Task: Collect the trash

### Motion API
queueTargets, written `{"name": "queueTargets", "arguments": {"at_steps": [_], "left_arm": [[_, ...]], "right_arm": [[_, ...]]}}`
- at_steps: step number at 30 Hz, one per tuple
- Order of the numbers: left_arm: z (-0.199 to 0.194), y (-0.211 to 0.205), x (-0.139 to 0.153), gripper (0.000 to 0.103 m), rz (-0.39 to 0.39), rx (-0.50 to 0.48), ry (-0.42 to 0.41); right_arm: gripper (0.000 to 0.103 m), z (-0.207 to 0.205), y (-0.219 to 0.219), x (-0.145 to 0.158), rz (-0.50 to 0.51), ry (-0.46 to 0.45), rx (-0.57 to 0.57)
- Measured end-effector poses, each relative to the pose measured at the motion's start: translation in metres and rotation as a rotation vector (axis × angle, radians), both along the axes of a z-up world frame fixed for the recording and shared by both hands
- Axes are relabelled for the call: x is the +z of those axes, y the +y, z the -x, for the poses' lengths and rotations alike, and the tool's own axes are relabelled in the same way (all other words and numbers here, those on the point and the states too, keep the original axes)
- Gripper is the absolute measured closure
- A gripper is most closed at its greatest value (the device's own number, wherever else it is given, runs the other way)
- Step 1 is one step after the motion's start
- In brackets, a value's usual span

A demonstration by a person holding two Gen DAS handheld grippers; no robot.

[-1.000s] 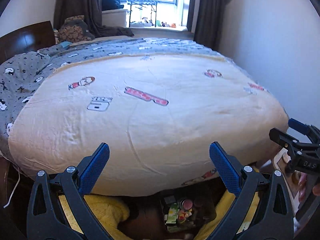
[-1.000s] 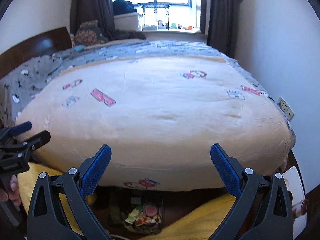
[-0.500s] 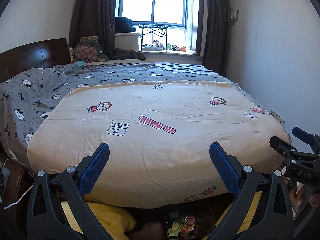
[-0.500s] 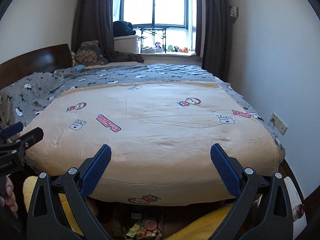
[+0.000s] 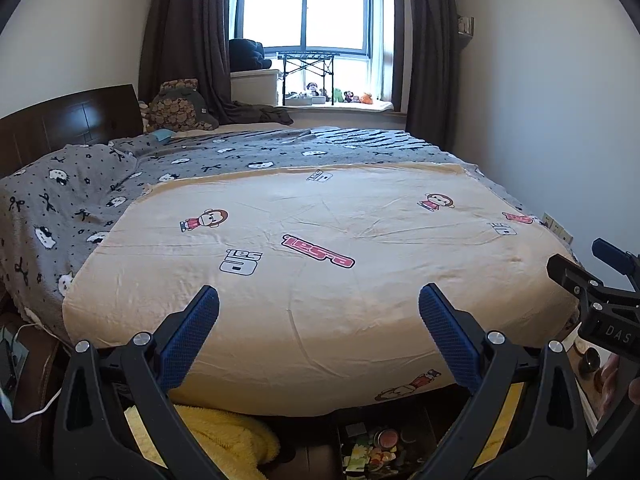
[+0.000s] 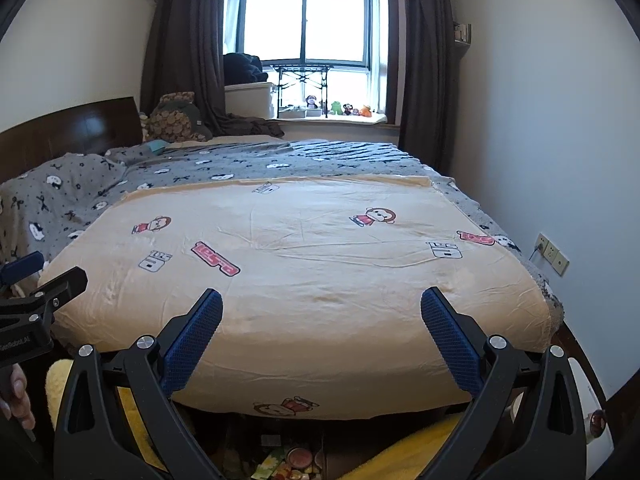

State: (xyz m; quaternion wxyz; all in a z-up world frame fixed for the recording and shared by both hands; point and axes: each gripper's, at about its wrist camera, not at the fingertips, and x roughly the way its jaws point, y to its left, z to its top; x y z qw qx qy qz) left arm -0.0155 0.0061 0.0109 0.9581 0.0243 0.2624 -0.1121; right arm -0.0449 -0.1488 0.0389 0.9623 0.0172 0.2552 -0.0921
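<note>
My left gripper [image 5: 319, 308] is open and empty, held above the near edge of a bed. My right gripper [image 6: 321, 308] is open and empty too, beside it on the right; its body shows at the right edge of the left wrist view [image 5: 600, 304]. The left gripper shows at the left edge of the right wrist view [image 6: 36, 296]. A dark box of colourful packets and small tins [image 5: 376, 450] sits on the floor below the bed's foot, also seen in the right wrist view [image 6: 292, 460]. No loose trash shows on the bed.
The bed has a cream printed sheet [image 5: 320, 260] over a grey patterned blanket [image 5: 80, 200]. A yellow fluffy cloth [image 5: 224, 436] lies on the floor. A dark headboard [image 5: 60, 128] stands left. A wall with a socket [image 6: 552, 256] is right. A window sill with toys [image 5: 336, 98] is far.
Both grippers have risen and tilted up over the second. The bed has dropped lower in view and the window and far wall now show. Both stayed open.
</note>
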Motion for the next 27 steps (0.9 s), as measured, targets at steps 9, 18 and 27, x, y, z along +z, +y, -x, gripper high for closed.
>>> {"name": "queueTargets", "arguments": {"at_steps": [9, 18, 27], "left_arm": [[0.0024, 0.0004, 0.0003, 0.008, -0.006, -0.009, 0.002], [0.001, -0.0007, 0.0, 0.008, -0.011, -0.017, 0.01], [0.0003, 0.0006, 0.0017, 0.008, -0.006, -0.013, 0.005]], "right_arm": [[0.004, -0.0018, -0.0013, -0.0009, -0.007, 0.008, 0.005], [0.004, -0.0039, -0.0008, -0.0021, -0.013, 0.016, 0.005], [0.004, -0.0042, -0.0012, -0.0021, -0.013, 0.016, 0.006]]}}
